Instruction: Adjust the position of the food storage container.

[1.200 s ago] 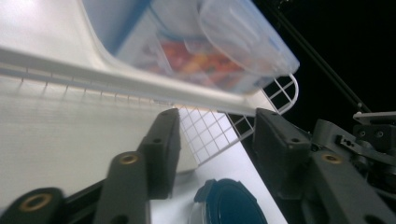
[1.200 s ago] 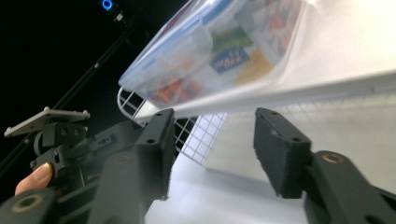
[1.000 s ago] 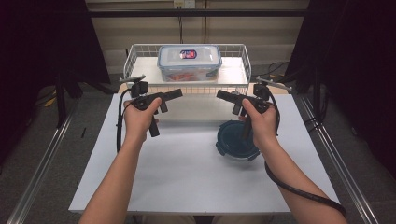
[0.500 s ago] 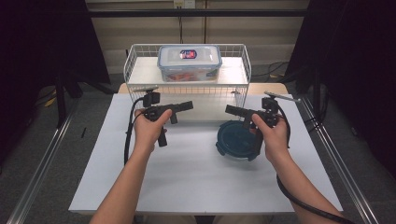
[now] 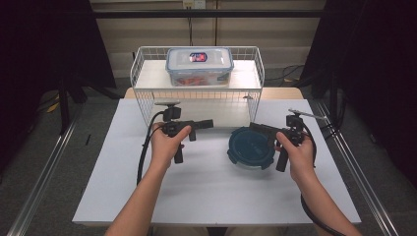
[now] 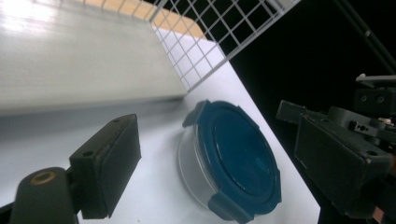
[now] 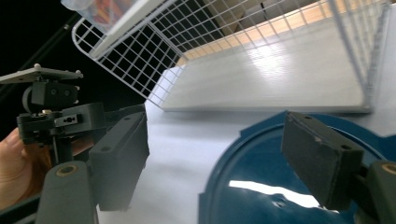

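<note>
Closing in on the round blue-lidded container (image 5: 251, 147) sitting on the desk (image 5: 206, 187), we are bringing both claws, left claw (image 5: 209, 123) and right claw (image 5: 253, 129), spread and empty; next we are judging a grip on its lid tabs.

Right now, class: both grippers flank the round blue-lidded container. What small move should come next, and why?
Probably ease the right gripper down onto the blue lid of the round container. Its jaws, which have just been opening, hang over the lid with nothing between them. The left gripper, likewise opening and empty, waits beside it, aimed at the container.
</note>
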A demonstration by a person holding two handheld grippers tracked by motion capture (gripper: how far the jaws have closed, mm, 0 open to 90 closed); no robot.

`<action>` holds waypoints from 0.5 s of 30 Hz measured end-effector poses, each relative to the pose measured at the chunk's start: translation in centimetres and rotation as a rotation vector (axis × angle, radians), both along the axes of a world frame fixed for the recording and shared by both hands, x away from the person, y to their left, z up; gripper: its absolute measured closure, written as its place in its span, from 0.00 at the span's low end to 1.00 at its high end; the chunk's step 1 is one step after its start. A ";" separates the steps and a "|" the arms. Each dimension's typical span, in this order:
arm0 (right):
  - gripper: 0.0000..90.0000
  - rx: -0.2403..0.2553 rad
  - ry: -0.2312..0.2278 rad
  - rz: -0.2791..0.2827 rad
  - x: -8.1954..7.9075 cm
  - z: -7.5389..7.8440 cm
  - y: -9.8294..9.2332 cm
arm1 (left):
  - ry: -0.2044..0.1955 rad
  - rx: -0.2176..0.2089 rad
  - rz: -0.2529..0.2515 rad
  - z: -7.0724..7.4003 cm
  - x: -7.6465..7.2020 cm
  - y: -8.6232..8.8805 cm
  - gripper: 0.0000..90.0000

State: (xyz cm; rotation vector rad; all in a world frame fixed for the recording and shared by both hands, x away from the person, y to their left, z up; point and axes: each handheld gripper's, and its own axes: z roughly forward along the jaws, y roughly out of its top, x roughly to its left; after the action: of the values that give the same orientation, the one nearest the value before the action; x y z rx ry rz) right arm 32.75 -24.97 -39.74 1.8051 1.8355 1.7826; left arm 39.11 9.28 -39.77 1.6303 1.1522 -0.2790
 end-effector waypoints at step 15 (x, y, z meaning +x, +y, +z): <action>0.22 0.004 0.010 -0.063 -1.4 -1.2 -2.6 | 0.064 0.052 -0.078 -2.8 0.1 -1.7 0.12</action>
State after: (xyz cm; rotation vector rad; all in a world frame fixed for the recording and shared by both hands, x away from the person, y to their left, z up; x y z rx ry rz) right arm 31.34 -27.53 -40.99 1.8552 1.7590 1.7594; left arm 39.16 7.56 -42.57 1.7259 1.1534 -0.3561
